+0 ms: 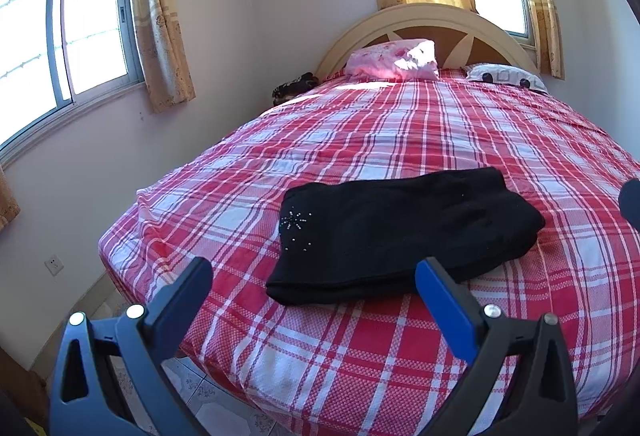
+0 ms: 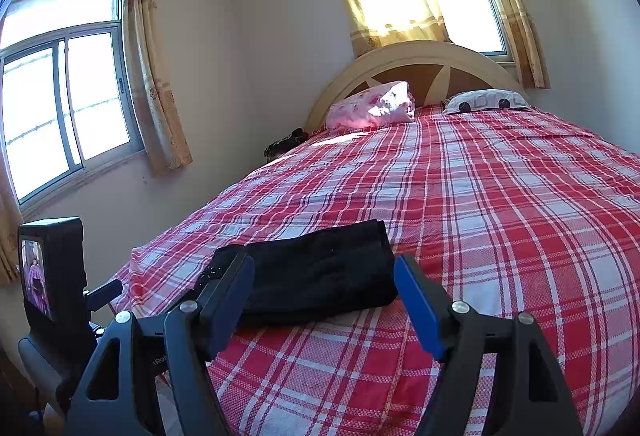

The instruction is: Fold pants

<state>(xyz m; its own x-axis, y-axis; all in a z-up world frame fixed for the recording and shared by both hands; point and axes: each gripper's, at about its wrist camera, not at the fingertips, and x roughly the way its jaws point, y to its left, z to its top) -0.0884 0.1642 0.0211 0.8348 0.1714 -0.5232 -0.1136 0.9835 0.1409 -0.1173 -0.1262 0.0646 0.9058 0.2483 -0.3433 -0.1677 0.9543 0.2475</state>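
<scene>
Left wrist view: black folded pants (image 1: 400, 232) with a small rhinestone starburst lie as a compact bundle near the foot of a bed covered by a red and white plaid sheet (image 1: 400, 139). The left gripper (image 1: 314, 274) hovers just in front of the bundle, jaws spread wide, holding nothing. A pink pillow (image 1: 394, 59) rests by the arched headboard.

Right wrist view: the right gripper (image 2: 324, 268) frames the same pants (image 2: 320, 276), its fingers wide apart and empty
</scene>
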